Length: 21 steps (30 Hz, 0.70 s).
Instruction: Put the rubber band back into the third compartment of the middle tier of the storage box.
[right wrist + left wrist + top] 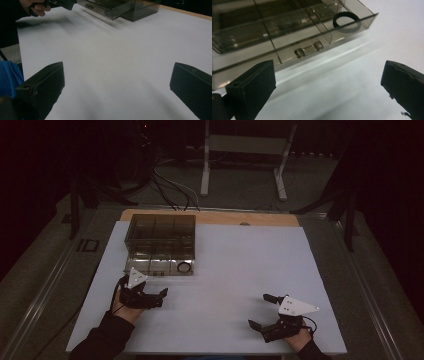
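Lying near the far left corner of the white rectangular table: a smoky transparent plastic drawer box with its bottom drawer pulled out toward the near edge. Resting inside that open drawer, in its right-hand compartment: a black rubber ring, lying flat, seen through the clear front wall in the left gripper view. Showing on the drawer front, at its middle: a small clear handle with 2 rounded posts. Hovering just in front of the drawer, toward the near left part of the table: the left gripper, held in a hand with a dark sleeve, jaws spread wide apart and holding nothing, pointing toward the table's right edge in the high view. Aiming at the drawer front in the left gripper view, with both black jaws apart from it and only bare table between them. Sitting near the near right corner of the table: the right gripper, likewise released, its 2 jaws wide apart with nothing between them, pointing toward the left edge. Looking across the bare white surface in the right gripper view, with the drawer box and the other hand far off at the top.
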Each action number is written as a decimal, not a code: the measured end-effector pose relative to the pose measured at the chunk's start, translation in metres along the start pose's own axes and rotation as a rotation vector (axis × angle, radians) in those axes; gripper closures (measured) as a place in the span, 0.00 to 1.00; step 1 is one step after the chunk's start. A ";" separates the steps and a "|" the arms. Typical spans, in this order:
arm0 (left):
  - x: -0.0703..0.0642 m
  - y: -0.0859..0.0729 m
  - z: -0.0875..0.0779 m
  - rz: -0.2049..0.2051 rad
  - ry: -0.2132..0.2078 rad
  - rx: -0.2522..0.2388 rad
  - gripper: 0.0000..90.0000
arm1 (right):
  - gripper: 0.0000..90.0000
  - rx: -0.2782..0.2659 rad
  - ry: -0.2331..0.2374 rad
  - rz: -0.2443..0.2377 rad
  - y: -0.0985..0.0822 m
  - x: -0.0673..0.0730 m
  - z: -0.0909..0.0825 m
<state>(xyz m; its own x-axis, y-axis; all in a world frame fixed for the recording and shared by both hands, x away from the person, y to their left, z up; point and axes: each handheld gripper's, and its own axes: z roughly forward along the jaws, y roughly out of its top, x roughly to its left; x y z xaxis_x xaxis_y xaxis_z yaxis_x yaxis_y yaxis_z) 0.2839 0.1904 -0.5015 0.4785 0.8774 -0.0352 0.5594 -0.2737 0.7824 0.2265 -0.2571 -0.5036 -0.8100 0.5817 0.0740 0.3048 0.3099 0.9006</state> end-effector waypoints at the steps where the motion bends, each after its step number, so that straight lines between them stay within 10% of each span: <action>1: 0.000 -0.001 0.001 -0.005 0.002 0.006 0.01 | 0.00 0.000 0.000 0.000 0.000 0.000 0.000; 21: 0.003 -0.007 0.011 -0.036 0.000 0.078 0.21 | 0.00 0.003 -0.003 -0.006 0.000 0.000 -0.001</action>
<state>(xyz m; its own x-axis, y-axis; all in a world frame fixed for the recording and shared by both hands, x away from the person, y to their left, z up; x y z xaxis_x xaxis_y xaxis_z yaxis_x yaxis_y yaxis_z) 0.2887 0.1907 -0.5144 0.4575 0.8870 -0.0626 0.6271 -0.2719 0.7300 0.2260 -0.2575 -0.5031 -0.8100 0.5825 0.0673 0.3016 0.3155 0.8997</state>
